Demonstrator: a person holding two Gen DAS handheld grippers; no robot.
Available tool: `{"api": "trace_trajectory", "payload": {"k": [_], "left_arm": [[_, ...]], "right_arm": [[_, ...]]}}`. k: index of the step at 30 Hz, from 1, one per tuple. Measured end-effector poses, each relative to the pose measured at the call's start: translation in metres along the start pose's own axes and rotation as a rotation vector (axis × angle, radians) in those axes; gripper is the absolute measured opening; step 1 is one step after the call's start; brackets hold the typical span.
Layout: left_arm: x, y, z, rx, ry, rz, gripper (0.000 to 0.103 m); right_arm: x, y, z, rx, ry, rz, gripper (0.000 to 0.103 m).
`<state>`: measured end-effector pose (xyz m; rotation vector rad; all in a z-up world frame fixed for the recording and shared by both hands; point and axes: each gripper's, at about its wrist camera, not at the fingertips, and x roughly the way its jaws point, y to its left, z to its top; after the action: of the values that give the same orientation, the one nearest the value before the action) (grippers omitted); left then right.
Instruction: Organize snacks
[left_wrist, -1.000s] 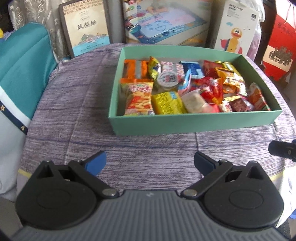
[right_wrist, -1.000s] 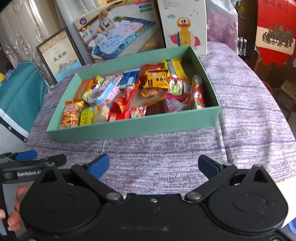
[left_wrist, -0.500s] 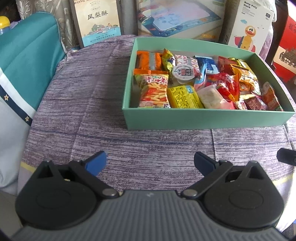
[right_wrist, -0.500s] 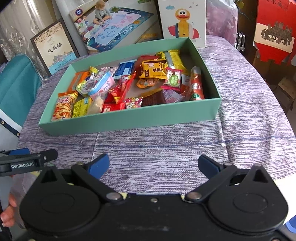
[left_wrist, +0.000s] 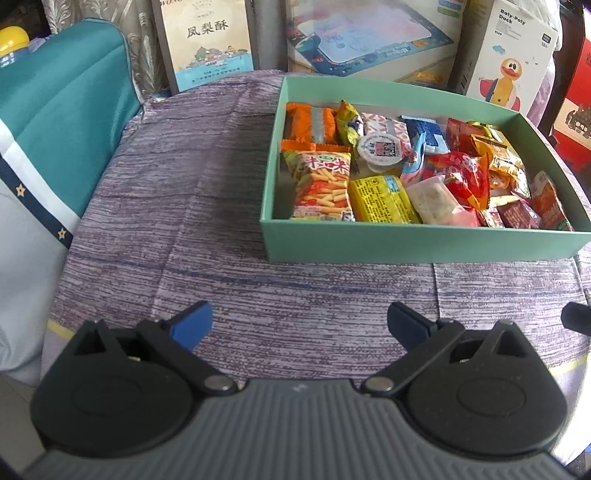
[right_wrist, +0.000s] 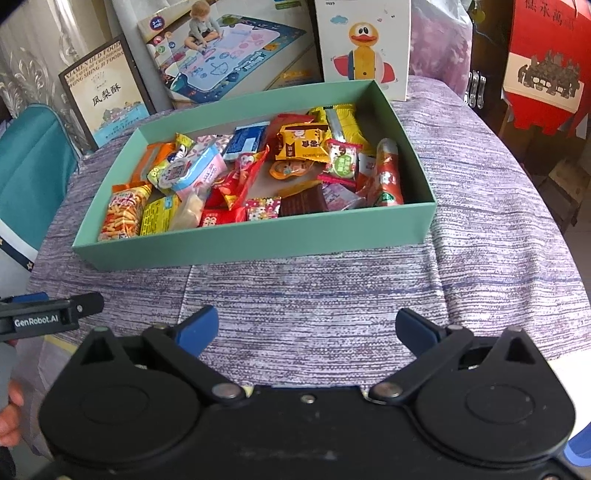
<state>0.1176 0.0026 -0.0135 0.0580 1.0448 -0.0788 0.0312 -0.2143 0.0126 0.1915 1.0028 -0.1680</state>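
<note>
Each hand-held gripper, left (left_wrist: 299, 321) and right (right_wrist: 306, 325), hovers spread and empty over the table (right_wrist: 480, 236). All visible snacks (right_wrist: 251, 177) lie jumbled inside the box (right_wrist: 258, 240); gathering looks done, sorting uncertain.

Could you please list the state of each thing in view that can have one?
Left gripper: open, empty, over the tablecloth.
Right gripper: open, empty.
Green box: lidless, full of snacks.
Jelly cup: sealed, in the box.
Duck box: upright behind the green box.
</note>
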Motion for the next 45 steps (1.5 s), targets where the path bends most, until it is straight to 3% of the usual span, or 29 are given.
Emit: {"api": "trace_trajectory", "payload": {"k": [20, 30, 45], "left_arm": [[-0.009, 0.006, 0.001, -0.008, -0.021, 0.012, 0.103], [-0.012, 0.007, -0.002, -0.019, -0.013, -0.031, 0.103], [-0.017, 0.004, 0.0, 0.013, -0.036, 0.015, 0.103]], "right_arm": [[-0.006, 0.002, 0.0, -0.011, 0.002, -0.002, 0.103], [-0.009, -0.001, -0.002, -0.003, -0.003, 0.001, 0.103], [-0.009, 0.0, 0.001, -0.01, -0.01, -0.012, 0.103]]}}
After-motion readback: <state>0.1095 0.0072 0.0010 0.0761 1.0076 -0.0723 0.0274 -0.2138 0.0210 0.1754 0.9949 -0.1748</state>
